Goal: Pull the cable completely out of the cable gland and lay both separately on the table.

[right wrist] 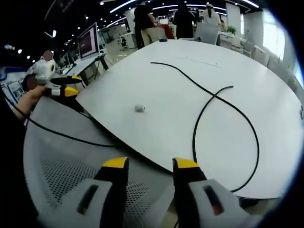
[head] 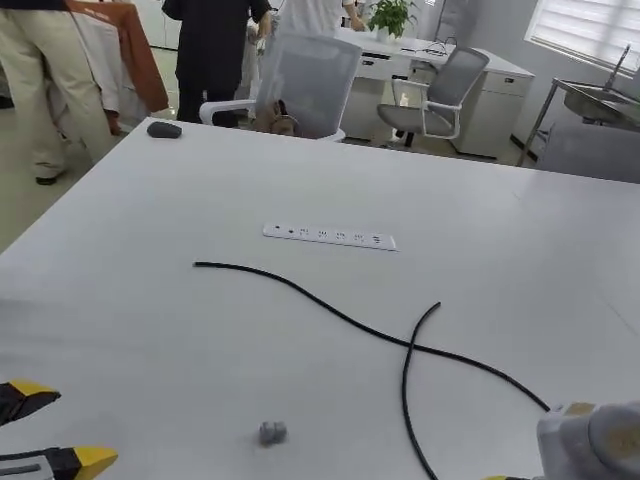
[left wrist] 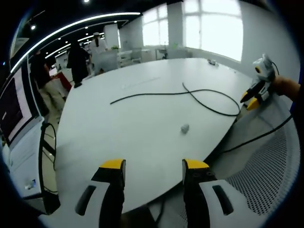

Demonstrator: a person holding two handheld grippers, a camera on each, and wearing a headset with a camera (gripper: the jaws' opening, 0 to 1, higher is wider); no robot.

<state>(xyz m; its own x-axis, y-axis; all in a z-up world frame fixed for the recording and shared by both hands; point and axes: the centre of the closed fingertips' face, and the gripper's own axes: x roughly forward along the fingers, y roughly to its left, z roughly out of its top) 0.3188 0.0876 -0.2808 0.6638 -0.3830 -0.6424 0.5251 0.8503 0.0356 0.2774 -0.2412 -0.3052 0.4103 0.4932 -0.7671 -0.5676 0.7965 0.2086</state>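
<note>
The left gripper [left wrist: 154, 165] has its jaws wide apart. Nothing sits between the yellow tips and they touch nothing. They hang just off the near edge of the white surface [left wrist: 142, 128]. In the head view these tips come in at the lower left corner, and the rest of that gripper is cut off by the frame.

The right gripper [right wrist: 150, 164] is also spread open and holds nothing. It hangs over a mesh chair seat [right wrist: 61, 183], short of the surface edge. In the head view its pale body shows in the lower right corner, with its jaws out of frame. In the left gripper view it appears at the far right, gripped by a hand [left wrist: 286, 86].

The cable gland [head: 272, 432] lies alone on the surface near the front edge. It is small and grey, and too blurred to make out its detail. The black cable [head: 330, 312] lies apart from it, fully out of the gland. It runs from a free end at the left across the surface and loops back over itself to a second free end near the middle. The bend of the loop is hidden behind the right gripper's body and cut off by the bottom of the head view.

Beyond the cable lies a white power strip [head: 330, 236].
</note>
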